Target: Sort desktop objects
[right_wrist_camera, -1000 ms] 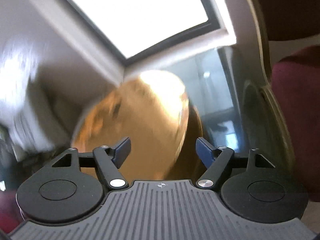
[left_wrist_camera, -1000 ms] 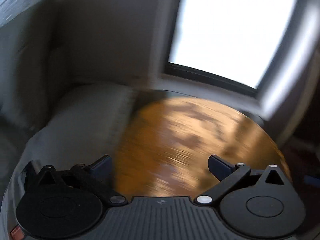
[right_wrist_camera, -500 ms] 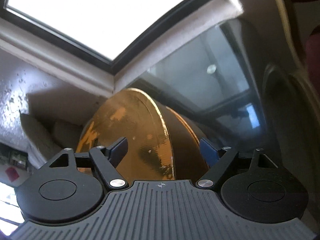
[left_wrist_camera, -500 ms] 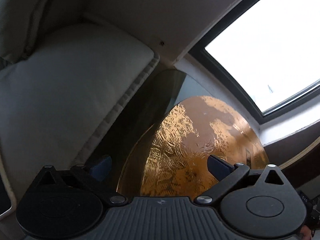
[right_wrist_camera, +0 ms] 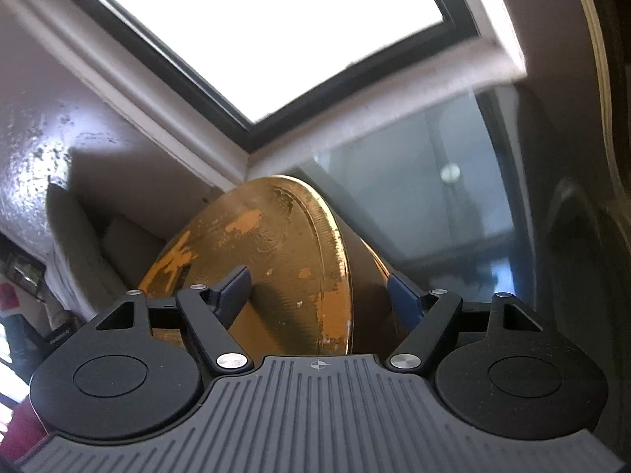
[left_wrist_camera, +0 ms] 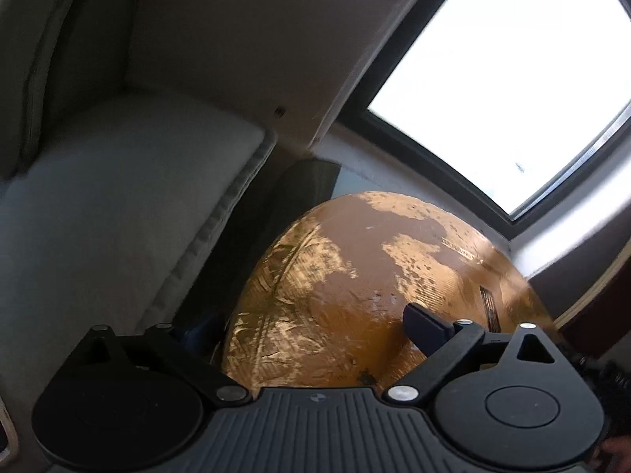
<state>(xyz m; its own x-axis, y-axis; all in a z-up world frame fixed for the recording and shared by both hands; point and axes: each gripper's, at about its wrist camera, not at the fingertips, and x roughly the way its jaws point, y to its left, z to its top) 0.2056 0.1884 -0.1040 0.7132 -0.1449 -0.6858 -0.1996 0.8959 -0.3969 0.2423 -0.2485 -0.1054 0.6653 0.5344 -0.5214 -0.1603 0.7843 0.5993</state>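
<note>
While tilted, gold disc sits between right gripper fingers; unclamped

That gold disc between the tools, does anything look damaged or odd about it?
Yes. The gold disc looks worn: dull brown patches interrupt the shiny foil, and in the right wrist view orange spots and chips run along its rim. It also stands tilted on edge, not flat.

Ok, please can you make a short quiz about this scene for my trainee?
1. True or false: the gold disc stands between the fingers of the right gripper.
2. In the view of the left gripper, what lies left of the disc? A cushion, B bottle, C book.
3. Fill in: the bright light comes through a ____.
Key: 1 true; 2 A; 3 window.
</note>
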